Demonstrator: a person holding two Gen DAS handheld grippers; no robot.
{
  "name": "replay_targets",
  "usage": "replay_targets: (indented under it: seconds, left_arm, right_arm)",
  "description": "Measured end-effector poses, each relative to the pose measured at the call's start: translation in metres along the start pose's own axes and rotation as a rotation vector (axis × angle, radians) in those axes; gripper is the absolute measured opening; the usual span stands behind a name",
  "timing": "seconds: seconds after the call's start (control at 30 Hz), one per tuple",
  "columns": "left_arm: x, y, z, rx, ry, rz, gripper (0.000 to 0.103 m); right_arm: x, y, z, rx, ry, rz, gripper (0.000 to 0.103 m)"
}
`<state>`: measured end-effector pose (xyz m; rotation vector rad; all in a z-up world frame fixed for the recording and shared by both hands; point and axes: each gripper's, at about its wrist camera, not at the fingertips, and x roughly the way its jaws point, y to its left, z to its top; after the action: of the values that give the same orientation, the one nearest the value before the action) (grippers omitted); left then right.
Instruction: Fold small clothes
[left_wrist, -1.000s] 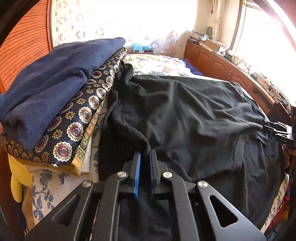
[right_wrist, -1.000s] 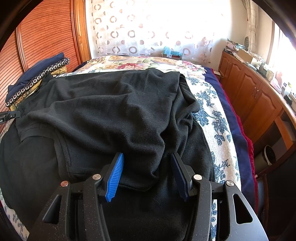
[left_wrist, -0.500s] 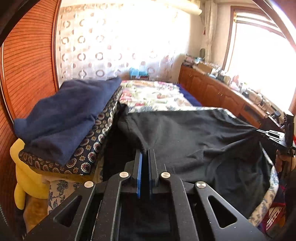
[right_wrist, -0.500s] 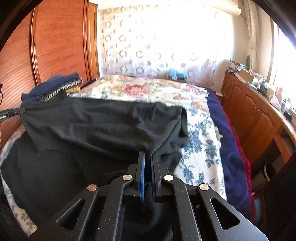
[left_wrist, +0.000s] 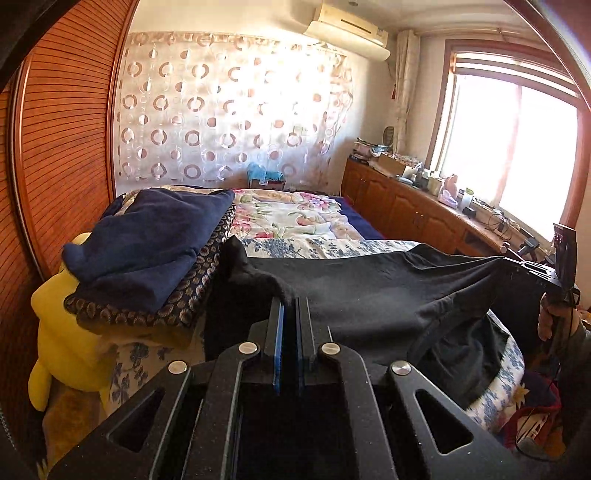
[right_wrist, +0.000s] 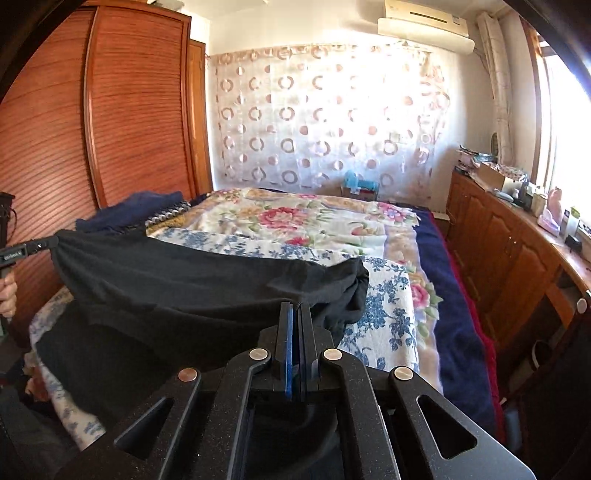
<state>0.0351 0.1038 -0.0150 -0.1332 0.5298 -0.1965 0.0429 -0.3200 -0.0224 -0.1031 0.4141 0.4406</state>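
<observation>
Garment: a black garment (left_wrist: 369, 295) hangs stretched between the two claws above the bed (right_wrist: 391, 302), its lower part trailing on the bedspread.
Left claw (left_wrist: 290, 310): clamped together on one edge of the black cloth.
Right claw (right_wrist: 295, 314): its jaws have just been closing and now pinch the other edge.
Done: a folded stack (left_wrist: 155, 251), navy over a patterned piece, lies at the bed's left side.
Left: judging by the raised cloth, no fold is laid in it yet.
Containers: none in view; a yellow plush toy (left_wrist: 59, 332) sits under the stack.
</observation>
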Motion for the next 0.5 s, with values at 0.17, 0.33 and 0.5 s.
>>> replay_targets:
  seconds: [0.17,0.33,0.5]
  left_arm:
    - [-0.023,-0.004,-0.017,-0.016,0.006,-0.018,0.006]
    - [-0.024,-0.006,-0.041,-0.024,0.06,-0.005,0.006]
    - [-0.004,-0.003,-0.078,-0.023,0.177,0.015,0.006]
  right_arm:
    - [-0.029,0.004,-0.009,-0.019,0.0,0.007,0.002]
    - [-0.042,-0.001,-0.024,-0.01,0.029,-0.003,0.002]
    - [-0.021,-0.008,-0.06,0.045,0.141,0.008,0.002]
